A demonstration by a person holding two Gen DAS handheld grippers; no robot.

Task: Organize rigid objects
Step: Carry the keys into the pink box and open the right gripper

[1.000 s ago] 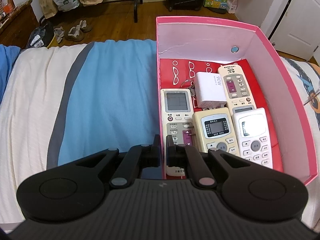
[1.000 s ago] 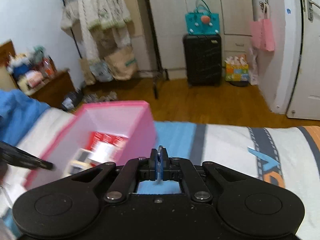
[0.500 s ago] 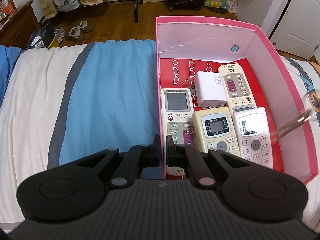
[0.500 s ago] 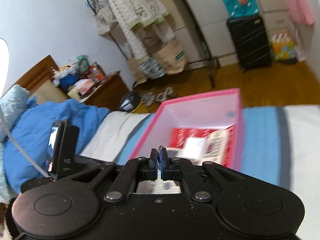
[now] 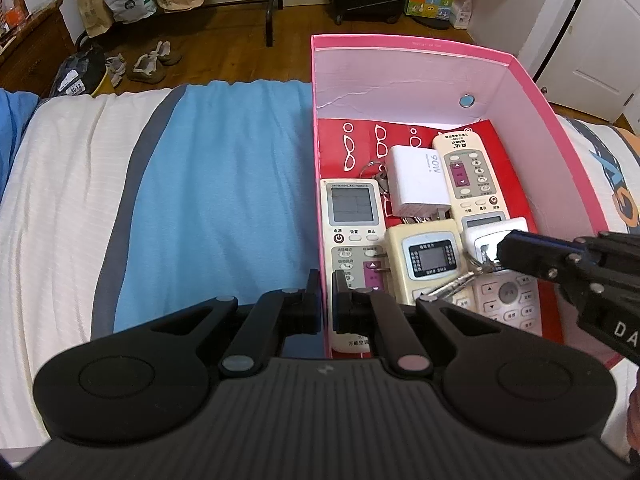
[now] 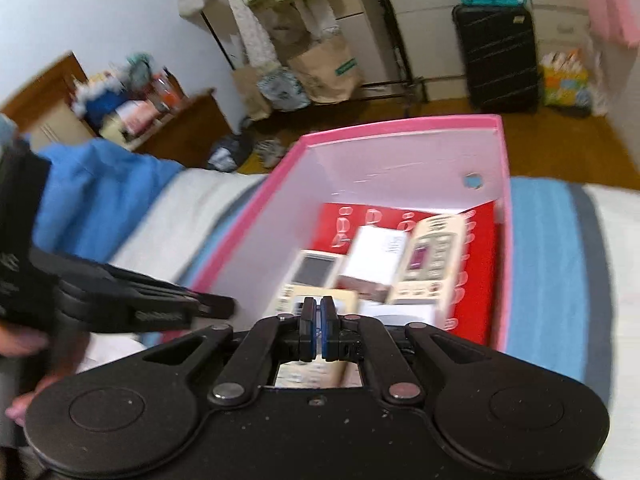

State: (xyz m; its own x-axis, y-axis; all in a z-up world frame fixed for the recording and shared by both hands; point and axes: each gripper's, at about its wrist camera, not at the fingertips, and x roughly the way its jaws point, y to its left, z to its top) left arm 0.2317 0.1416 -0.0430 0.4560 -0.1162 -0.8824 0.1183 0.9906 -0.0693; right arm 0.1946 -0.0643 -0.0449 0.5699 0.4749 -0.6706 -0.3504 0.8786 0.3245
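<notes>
Fingers [image 5: 505, 249] pinch a key ring [image 5: 472, 264]; right gripper [image 5: 500, 254] tilted over pink box [image 5: 412, 46].

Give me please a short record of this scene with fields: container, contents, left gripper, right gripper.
container: pink box on the bed
contents: four remote controls, one at the box's left wall; white charger
left gripper: shut on the box's left wall
right gripper: shut on a key ring with a metal clip, over the remotes
</notes>
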